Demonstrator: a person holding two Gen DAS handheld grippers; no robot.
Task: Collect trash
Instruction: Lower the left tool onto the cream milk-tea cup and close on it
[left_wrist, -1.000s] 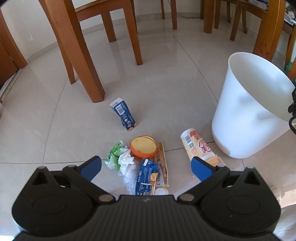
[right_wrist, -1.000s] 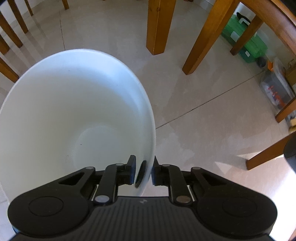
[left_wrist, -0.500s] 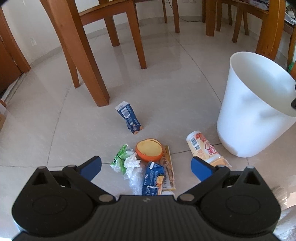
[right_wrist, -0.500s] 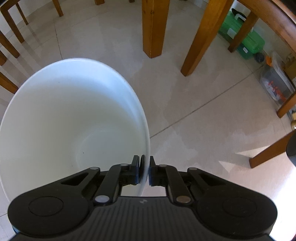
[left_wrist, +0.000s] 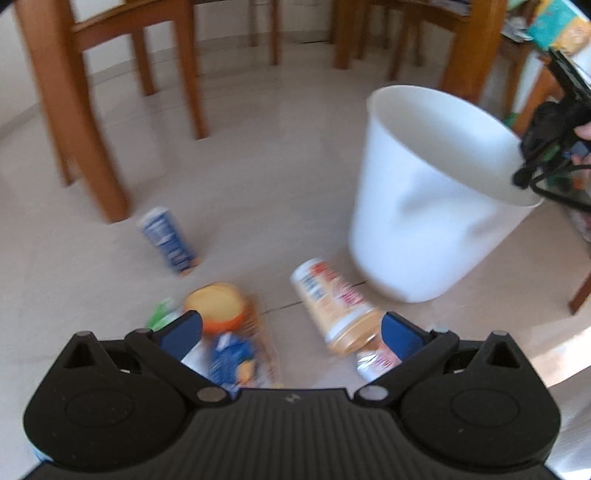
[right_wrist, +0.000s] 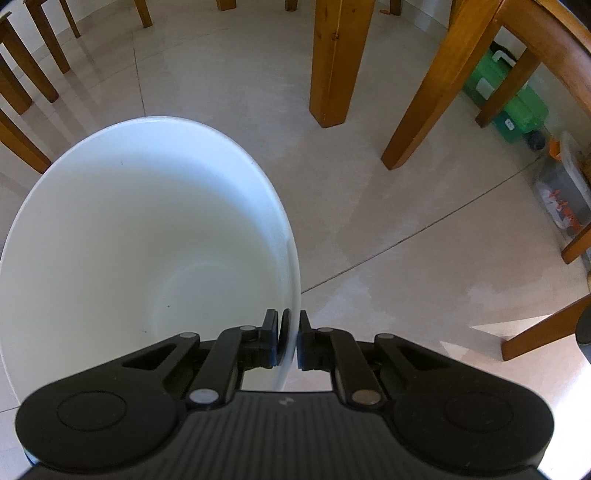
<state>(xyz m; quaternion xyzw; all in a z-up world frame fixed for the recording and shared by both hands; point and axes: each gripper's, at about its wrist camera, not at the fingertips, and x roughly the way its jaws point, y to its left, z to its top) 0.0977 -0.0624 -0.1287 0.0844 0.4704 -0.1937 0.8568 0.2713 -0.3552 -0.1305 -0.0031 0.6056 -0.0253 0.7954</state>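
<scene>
Bin: a white plastic bin (left_wrist: 436, 206) is standing on the floor, thin-walled, tapering toward its base, with a dent buckling the side facing the left camera; its inside (right_wrist: 147, 251) is showing smooth and bare.
Right claw: the right claw (right_wrist: 287, 339) is pinching the bin's rim, one pad inside the wall and one outside, almost fully closed on the thin plastic.
Left claw: the left claw (left_wrist: 291, 332) is gaping wide with nothing between its blue pads, hanging over the trash beside the bin.
Trash: a beige cylindrical cup (left_wrist: 332, 306) with red print is lying on its side just beside the bin's base; further from the bin an orange round tub (left_wrist: 218, 306) is sitting among flat wrappers, with a blue packet (left_wrist: 232, 358) touching it.
Carton: a blue carton (left_wrist: 168, 240) is standing tilted, well apart from the bin, near a wooden chair leg (left_wrist: 74, 122).
Hard to make out: the whole left view is smearing with motion, so print is unreadable; the claw body is cutting off the near ends of the wrappers and a green scrap (left_wrist: 159, 314).
Floor: glossy pale tile (right_wrist: 388, 221) is lying open on the side of the bin away from the trash, bounded by thick wooden legs (right_wrist: 336, 62).
</scene>
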